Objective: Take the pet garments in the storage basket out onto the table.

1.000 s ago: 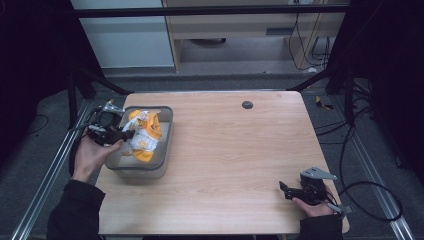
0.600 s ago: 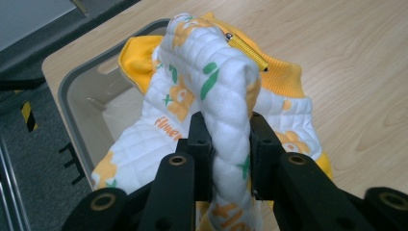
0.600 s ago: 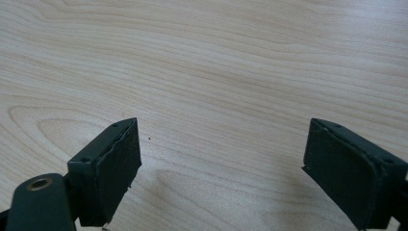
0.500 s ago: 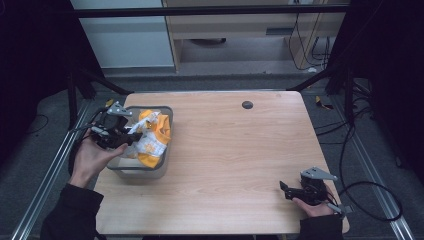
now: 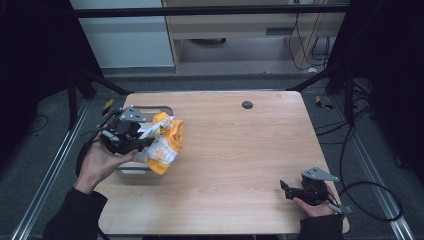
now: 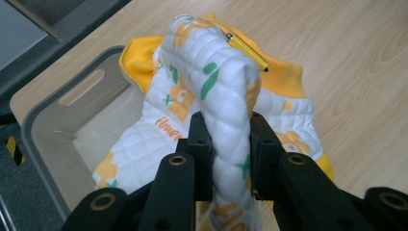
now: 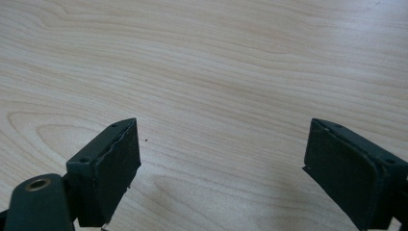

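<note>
Clearly soft and light, the quilted garment (image 6: 226, 86) bunches where the left hand-held gripper (image 6: 230, 144) pinches a fold above the bin (image 6: 43, 130); the right hand-held gripper (image 7: 221, 159) rests open on the tabletop (image 5: 240, 165).

On the quilted white and orange garment (image 6: 226, 91), in the left gripper view, orange lettering beginning "flue" runs just left of the pinched fold, its end hidden; further orange letters show at the bottom of the fold, too cut off to read; no other text is legible.
</note>
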The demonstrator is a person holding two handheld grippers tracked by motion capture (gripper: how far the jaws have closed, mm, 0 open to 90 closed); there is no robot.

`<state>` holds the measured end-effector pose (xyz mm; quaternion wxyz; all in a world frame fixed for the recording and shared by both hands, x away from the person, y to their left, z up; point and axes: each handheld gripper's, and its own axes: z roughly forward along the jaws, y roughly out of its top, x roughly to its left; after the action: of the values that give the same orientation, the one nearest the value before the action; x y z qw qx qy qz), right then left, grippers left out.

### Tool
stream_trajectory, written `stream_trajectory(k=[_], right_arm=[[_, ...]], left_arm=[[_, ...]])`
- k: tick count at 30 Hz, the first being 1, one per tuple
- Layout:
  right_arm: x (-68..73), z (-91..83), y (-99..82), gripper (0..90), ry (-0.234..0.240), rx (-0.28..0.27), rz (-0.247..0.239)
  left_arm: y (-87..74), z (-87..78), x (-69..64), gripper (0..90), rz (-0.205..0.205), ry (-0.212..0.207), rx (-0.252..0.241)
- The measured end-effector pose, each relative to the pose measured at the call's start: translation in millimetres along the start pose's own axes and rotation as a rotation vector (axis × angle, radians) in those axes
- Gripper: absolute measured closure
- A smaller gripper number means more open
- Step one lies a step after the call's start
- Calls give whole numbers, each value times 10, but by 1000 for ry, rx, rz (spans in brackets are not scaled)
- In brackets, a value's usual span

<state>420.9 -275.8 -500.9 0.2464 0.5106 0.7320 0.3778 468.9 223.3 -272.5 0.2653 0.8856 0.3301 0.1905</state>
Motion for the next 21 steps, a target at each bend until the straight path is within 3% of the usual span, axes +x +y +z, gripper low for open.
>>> stream_trajectory(k=[13, 21], right_arm=[[-11, -19, 1, 124, -8, -20, 7], [-22, -21, -2, 124, -17, -33, -4]], left_arm=[[118, 140, -157, 752, 49, -36, 33], [228, 261, -318, 752, 102, -76, 51]])
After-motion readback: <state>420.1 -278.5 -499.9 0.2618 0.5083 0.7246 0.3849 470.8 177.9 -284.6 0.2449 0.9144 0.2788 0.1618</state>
